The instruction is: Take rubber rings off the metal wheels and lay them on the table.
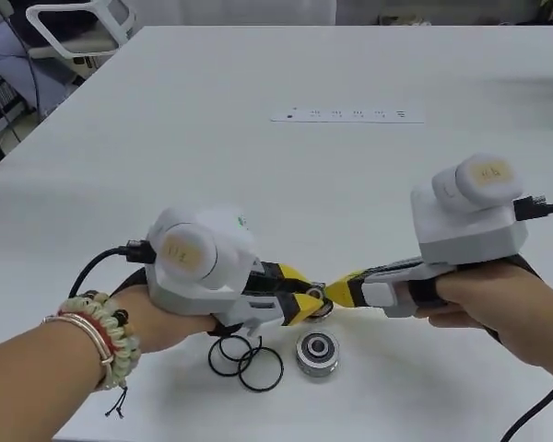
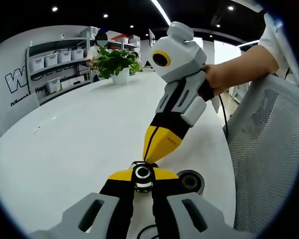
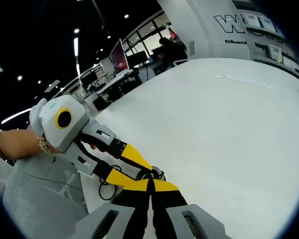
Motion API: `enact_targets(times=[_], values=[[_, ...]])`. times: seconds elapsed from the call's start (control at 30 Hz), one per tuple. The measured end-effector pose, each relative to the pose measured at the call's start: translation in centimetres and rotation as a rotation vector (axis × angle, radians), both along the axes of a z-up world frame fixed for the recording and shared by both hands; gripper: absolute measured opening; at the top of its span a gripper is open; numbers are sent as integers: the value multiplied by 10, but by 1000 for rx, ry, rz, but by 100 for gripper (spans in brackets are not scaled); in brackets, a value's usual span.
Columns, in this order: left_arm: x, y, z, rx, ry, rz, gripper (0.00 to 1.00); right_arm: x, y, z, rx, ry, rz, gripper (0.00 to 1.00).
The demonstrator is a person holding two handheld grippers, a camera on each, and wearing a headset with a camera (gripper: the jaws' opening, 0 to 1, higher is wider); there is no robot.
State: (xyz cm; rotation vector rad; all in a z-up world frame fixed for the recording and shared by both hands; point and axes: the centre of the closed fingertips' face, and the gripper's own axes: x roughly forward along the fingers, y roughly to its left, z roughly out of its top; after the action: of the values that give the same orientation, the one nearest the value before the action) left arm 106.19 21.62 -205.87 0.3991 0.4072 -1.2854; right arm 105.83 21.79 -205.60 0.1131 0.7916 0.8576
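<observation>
Left gripper (image 1: 306, 302): jaws narrow, clamped on a small metal wheel (image 2: 142, 174), one yellow tip on each side of it. The wheel is held up off the table (image 1: 258, 166); dark rubber shows around its rim.

Right gripper (image 1: 339, 291): comes in from the opposite side, jaws pressed together to a point. The tip touches the upper edge of the held wheel. Cannot tell whether any rubber is pinched between the tips.

On the table just below the two grippers: a second metal wheel (image 1: 317, 354), lying flat. Beside it, towards the left gripper, three loose rubber rings (image 1: 246, 359) lie overlapping one another.

Left hand (image 1: 166, 322) wears beaded bracelets (image 1: 97, 336) at the wrist. Farther back on the white table lies a power strip (image 1: 347, 115).
</observation>
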Motion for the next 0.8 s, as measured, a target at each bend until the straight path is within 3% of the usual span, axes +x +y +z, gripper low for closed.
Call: enact_targets(times=[0.37,0.5,0.63,0.7,0.73,0.8], values=[[0,0,0,-2,1,1,8,1,2,0,-1,-18,15,0],[0,1,0,-5,3,1,8,0,2,-5,-42,-42,30,0],[-1,1,0,-6,3,1,8,0,10,4,16,-50,54,0],[-1,1,0,-7,4,2,8,3,7,0,-42,-78,54,0],[-1,1,0,-7,5,2,8,3,6,-3,-59,-70,43,0],[-1,1,0,-7,5,3,8,3,4,-3,-42,-61,43,0]])
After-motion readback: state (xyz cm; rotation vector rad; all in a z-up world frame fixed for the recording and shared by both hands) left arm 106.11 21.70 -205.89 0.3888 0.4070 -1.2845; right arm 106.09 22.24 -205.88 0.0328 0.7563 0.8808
